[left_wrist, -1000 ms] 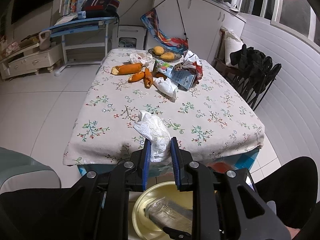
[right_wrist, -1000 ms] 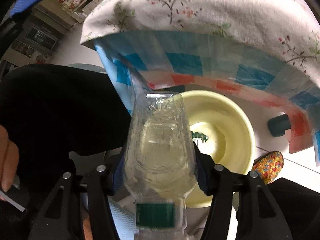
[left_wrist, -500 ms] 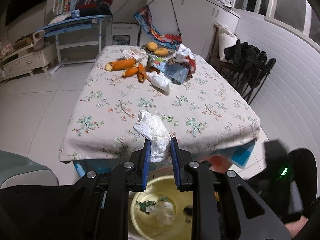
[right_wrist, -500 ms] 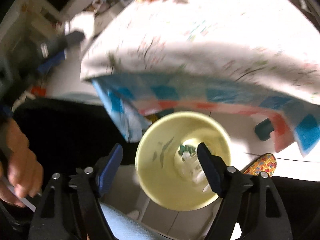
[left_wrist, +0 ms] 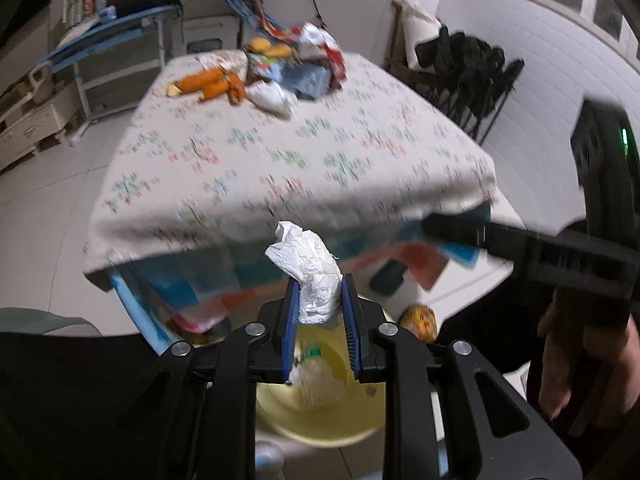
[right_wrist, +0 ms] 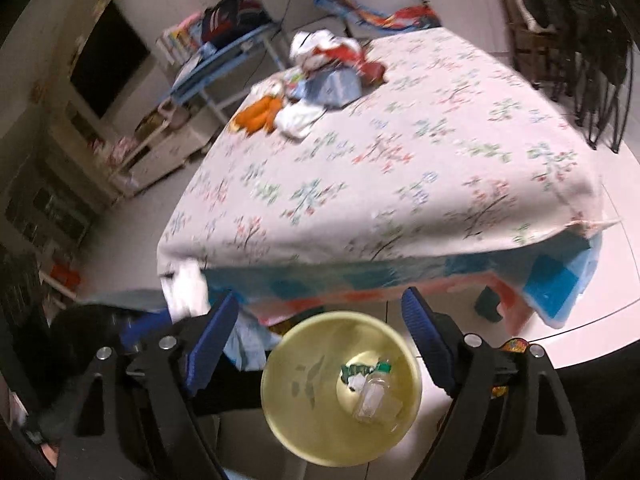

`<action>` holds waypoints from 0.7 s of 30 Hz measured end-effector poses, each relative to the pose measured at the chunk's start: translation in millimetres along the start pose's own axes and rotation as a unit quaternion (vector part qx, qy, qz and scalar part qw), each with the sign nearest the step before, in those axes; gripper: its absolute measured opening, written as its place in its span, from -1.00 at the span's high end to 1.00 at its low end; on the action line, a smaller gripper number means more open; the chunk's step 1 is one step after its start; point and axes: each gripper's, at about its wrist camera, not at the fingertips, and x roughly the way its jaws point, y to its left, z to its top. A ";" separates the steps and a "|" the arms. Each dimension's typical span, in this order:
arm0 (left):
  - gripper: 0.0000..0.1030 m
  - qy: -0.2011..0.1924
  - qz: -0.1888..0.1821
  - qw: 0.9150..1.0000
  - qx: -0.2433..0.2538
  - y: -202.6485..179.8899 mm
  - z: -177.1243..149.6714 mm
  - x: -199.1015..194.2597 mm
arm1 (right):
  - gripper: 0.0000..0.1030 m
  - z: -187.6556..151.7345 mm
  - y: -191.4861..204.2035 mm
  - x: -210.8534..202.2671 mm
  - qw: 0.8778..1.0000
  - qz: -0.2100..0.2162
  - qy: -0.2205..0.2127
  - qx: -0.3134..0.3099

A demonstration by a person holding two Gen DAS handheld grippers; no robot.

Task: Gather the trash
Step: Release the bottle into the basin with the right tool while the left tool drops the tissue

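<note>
Left gripper [left_wrist: 320, 312] is clamped on a crumpled white tissue wad [left_wrist: 310, 276], which hides part of the round yellow plastic bin [left_wrist: 320, 420]. Right gripper [right_wrist: 320, 344], jaws just opened wide, holds nothing. The clear plastic bottle [right_wrist: 372, 394] in the bin looks blurry.

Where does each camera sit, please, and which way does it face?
Left wrist: on the left gripper, facing down over the tissue it clamps, bin and table; a hand shows.
Right wrist: on the right gripper, jaws just opened and empty, above the bin holding a bottle.
Shared: bin, bottle, table, tissue.
</note>
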 end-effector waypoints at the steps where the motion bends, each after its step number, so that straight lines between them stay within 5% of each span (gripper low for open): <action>1: 0.55 0.009 -0.002 1.000 0.003 -2.7 -2.8 1.7 | -0.58 0.8 -1.7 -0.4 1.000 0.001 -0.003 0.004; 3: 0.34 0.023 0.000 1.000 0.010 -8.1 -6.9 5.1 | -0.59 1.2 -3.3 -1.4 1.000 -0.001 -0.005 0.007; 5: -0.08 0.022 0.016 1.000 0.015 -10.2 -7.5 4.8 | -0.59 2.0 -5.2 -0.9 1.000 -0.002 -0.008 0.010; 8: -0.32 0.011 0.032 0.999 0.007 -7.3 -6.0 0.9 | -0.60 2.0 -8.2 -2.8 1.000 -0.006 -0.011 0.013; 21: -0.62 -0.055 0.107 0.992 -0.024 7.1 4.0 -12.1 | -0.66 -0.5 -10.8 -8.3 0.999 -0.019 -0.034 0.012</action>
